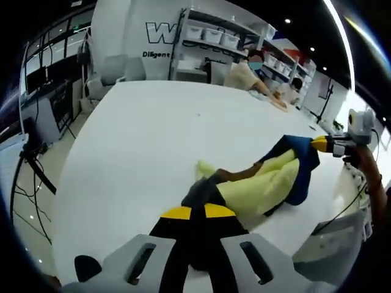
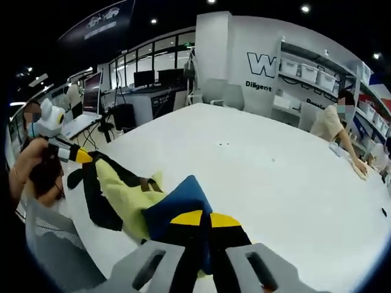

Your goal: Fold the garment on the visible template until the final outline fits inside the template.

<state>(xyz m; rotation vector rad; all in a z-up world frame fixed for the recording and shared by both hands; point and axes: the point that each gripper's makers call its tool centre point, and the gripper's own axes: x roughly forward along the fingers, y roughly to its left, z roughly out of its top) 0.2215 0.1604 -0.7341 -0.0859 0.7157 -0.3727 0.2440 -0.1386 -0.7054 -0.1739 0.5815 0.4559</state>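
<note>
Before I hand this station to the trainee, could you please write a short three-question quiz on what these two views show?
1. True or false: the garment lies flat and fully spread on the white table.
2. Which colours show on the garment? A) red and grey B) yellow, blue and black C) all white
3. Fill in: the left tool is shut on the garment's ______ part.

Key
1. False: it is bunched and stretched between the left tool and the right tool, both shut on it.
2. B.
3. Black; the right tool grips the blue part.
</note>
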